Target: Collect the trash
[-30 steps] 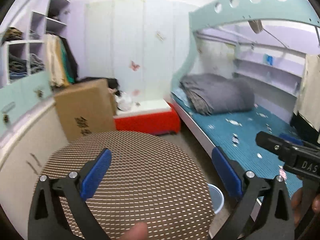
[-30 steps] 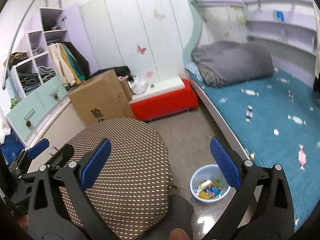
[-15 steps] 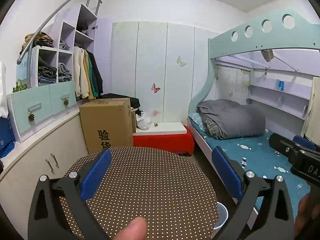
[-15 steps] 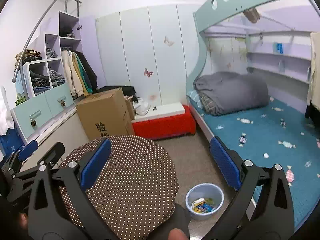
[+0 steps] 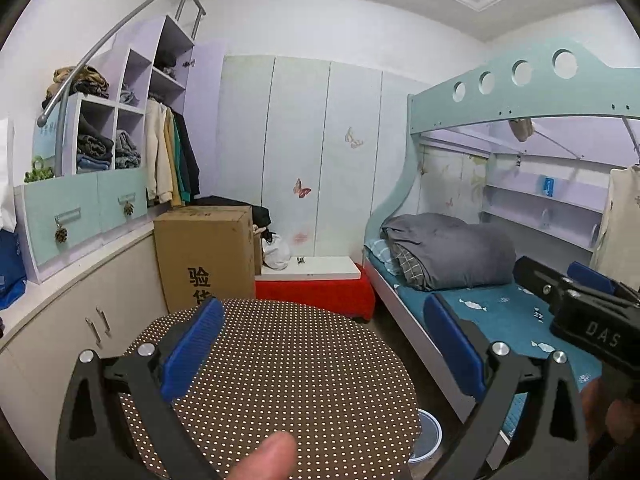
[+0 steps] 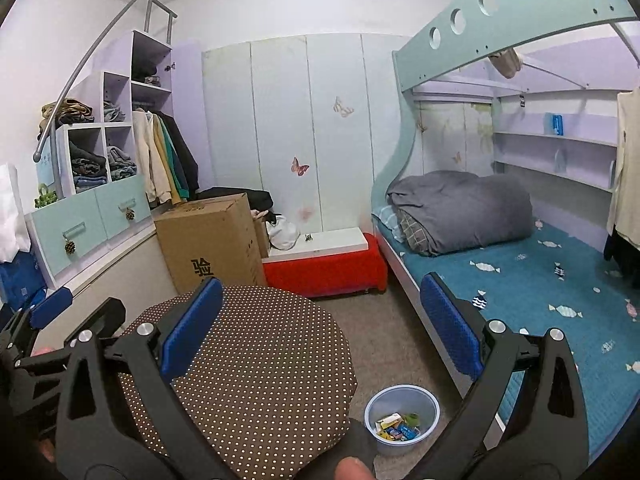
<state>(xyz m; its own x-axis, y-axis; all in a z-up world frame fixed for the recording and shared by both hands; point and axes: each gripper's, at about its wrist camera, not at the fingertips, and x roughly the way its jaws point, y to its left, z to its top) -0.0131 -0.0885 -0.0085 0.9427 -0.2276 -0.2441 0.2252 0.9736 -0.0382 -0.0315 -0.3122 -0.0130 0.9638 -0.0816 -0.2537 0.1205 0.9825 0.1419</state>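
Note:
A small blue bin (image 6: 401, 418) stands on the floor beside the bed and holds several coloured wrappers (image 6: 397, 429). Only its rim (image 5: 429, 436) shows in the left wrist view. Several candy wrappers (image 6: 485, 266) lie scattered on the teal bed sheet (image 6: 532, 292). My left gripper (image 5: 320, 344) is open and empty above the round dotted stool (image 5: 280, 376). My right gripper (image 6: 320, 328) is open and empty, held above the stool (image 6: 248, 364) and the floor. The right gripper's body shows at the right of the left wrist view.
A cardboard box (image 6: 208, 240) and a red low bench (image 6: 324, 268) stand at the back. A folded grey duvet (image 6: 460, 208) lies on the bed. Cabinets and shelves with clothes (image 5: 96, 152) line the left wall. Grey floor (image 6: 384, 328) runs between stool and bed.
Both grippers have tilted upward and levelled out, so the views now show more wall and ceiling. Both stay open and empty.

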